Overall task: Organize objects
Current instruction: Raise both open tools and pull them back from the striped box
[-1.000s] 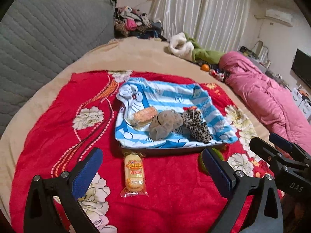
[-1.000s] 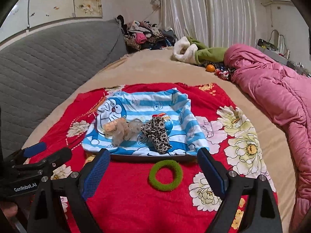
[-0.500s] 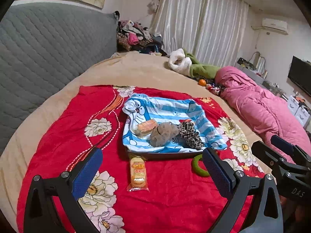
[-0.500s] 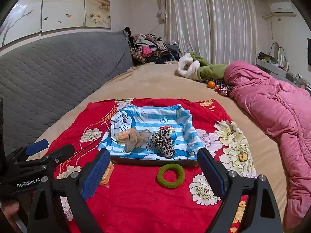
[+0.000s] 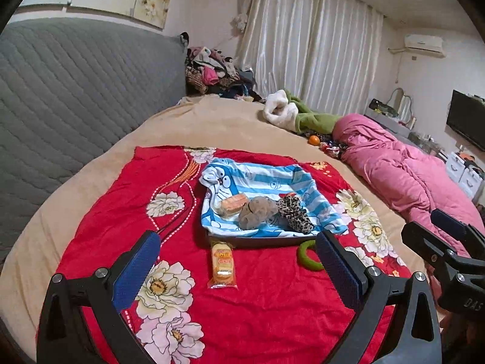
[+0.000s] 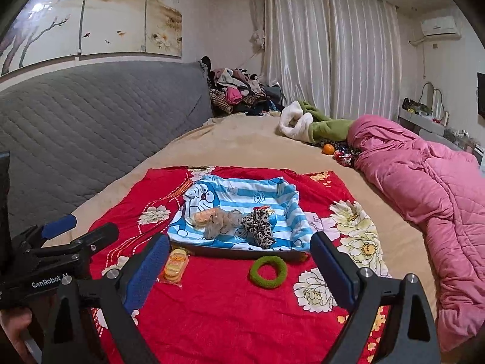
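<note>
Snacks and hair ties were what we sorted around the dark tray lined with blue striped cartoon cloth (image 5: 266,179). Our left gripper (image 5: 236,257) and right gripper (image 6: 239,257) were both spread wide, grasping nothing. Just before the tray lay a wrapped orange snack cake (image 5: 222,265) and a green fuzzy ring (image 6: 268,271).

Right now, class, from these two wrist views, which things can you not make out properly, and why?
- Tray: only its near rim shows in either view; the striped cartoon cloth covers the rest.
- Green ring: left view, partly behind the left gripper finger.
- Snack packet: right view, partly behind the right gripper finger; print too small to read.
- Red-and-blue item: mostly behind the leopard scrunchie.
</note>
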Demonstrator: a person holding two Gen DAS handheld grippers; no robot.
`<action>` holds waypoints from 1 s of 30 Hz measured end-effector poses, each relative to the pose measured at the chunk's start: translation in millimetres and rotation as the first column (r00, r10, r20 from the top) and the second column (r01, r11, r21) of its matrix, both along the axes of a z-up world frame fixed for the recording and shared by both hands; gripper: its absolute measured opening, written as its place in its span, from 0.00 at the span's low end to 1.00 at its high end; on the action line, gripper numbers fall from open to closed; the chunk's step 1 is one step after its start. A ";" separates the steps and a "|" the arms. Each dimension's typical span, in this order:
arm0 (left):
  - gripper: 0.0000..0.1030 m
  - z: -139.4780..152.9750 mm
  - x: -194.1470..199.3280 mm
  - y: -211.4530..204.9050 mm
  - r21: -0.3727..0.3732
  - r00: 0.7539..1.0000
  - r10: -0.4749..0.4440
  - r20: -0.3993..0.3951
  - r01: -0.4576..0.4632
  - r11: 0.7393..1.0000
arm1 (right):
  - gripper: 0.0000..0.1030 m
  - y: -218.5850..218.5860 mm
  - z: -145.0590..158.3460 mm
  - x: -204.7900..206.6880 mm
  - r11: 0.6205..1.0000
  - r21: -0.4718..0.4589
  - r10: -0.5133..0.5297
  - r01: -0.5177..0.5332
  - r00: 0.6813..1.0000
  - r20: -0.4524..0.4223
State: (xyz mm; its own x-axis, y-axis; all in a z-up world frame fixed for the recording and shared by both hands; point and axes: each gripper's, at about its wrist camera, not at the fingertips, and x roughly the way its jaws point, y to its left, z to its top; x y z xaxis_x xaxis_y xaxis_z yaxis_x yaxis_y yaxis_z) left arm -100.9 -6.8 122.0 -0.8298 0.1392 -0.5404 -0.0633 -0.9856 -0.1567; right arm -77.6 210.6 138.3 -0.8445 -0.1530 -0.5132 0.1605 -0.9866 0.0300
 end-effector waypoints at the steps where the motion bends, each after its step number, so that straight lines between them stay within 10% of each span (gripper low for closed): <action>1: 0.99 0.8 2.5 -0.3 -0.002 1.000 0.002 -0.005 -0.002 1.000 | 0.92 0.0 0.8 2.6 1.000 0.000 0.000 0.000 1.000 -0.002; 30: 0.99 -13.4 44.7 3.0 -0.045 0.999 -0.009 -0.038 0.007 0.999 | 0.99 11.1 -17.8 38.6 1.000 -0.006 -0.004 0.004 1.000 -0.009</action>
